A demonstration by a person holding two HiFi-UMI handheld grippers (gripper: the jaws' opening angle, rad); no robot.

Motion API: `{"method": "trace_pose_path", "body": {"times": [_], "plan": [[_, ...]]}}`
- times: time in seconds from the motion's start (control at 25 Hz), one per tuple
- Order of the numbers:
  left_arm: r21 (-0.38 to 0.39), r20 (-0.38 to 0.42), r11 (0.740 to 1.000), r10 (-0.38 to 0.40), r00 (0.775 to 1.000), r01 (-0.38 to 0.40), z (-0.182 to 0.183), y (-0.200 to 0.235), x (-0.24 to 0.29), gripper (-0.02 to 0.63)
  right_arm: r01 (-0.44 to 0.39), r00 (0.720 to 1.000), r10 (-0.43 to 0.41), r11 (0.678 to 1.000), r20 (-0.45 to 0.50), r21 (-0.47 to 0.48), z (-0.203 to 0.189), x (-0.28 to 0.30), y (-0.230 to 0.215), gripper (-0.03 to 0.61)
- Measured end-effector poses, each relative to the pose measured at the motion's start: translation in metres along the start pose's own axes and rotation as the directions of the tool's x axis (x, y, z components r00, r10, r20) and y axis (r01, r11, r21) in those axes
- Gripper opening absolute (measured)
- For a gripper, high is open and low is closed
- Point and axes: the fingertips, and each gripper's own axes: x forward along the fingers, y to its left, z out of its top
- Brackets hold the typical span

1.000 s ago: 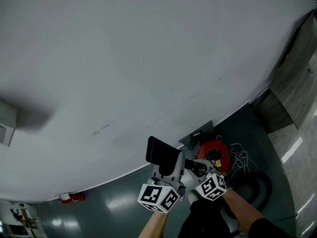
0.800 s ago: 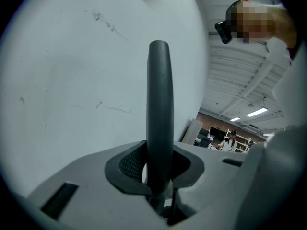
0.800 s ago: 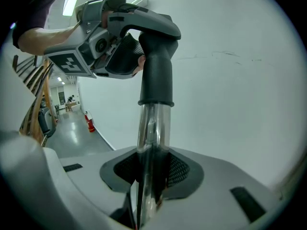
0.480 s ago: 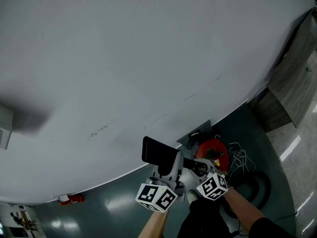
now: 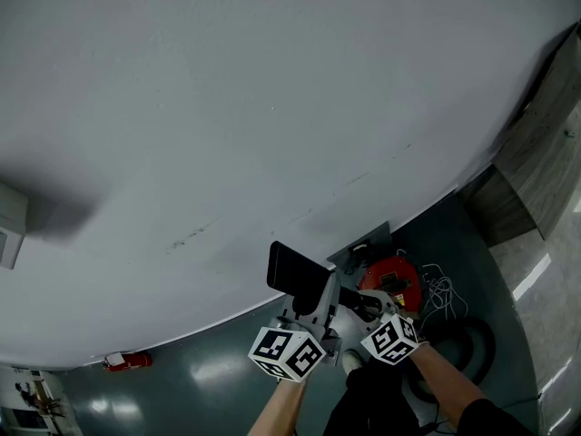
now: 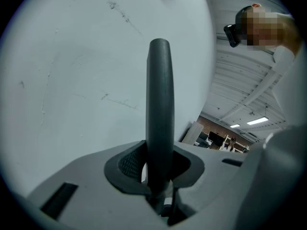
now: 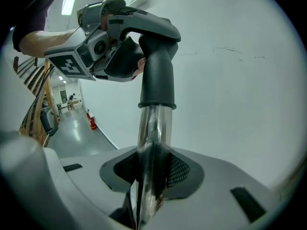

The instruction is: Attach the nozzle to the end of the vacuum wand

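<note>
The black floor nozzle is held up in front of the white wall. My left gripper is shut on it; in the left gripper view the nozzle rises edge-on from between the pads of this gripper. My right gripper is shut on the chrome vacuum wand. The nozzle's black neck sits over the wand's upper end. The left gripper grips the nozzle head just above that joint. In the head view the right gripper is close beside the left.
A red vacuum body stands on the dark floor by the wall, with loose white cables and a coiled black hose beside it. A red extinguisher lies at the wall's foot on the left. Grey panels stand at the right.
The left gripper and nozzle swayed slightly left and came back, with a small roll. The right gripper and wand have stayed where they were.
</note>
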Motion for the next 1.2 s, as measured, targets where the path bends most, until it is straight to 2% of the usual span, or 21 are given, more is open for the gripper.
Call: {"method": "trace_pose_path", "body": {"times": [0.16,0.28,0.4,0.76,1.2], "plan": [[0.062,0.025,0.998,0.017,1.000,-0.018,0.002,0.002,-0.005,0.097,0.000,1.000,0.000,1.000,0.002,0.008,0.000,0.003,-0.001,0.129],[0.079,0.033,0.996,0.027,0.999,-0.029,0.006,0.003,-0.015,0.152,0.004,1.000,-0.004,1.000,0.002,0.022,-0.001,0.005,-0.012,0.129],[0.083,0.026,0.995,0.051,0.998,-0.053,0.002,0.007,-0.032,0.153,-0.011,1.000,0.011,1.000,-0.002,0.028,-0.001,0.009,-0.017,0.129],[0.021,-0.010,0.994,0.105,0.994,-0.105,-0.031,0.021,-0.087,0.152,-0.025,1.000,0.025,0.999,0.001,0.029,-0.003,0.012,-0.021,0.129],[-0.003,0.005,0.993,0.115,0.993,-0.115,-0.034,0.026,-0.110,0.152,-0.004,1.000,0.004,0.999,0.005,0.043,-0.003,0.013,-0.023,0.129]]}}
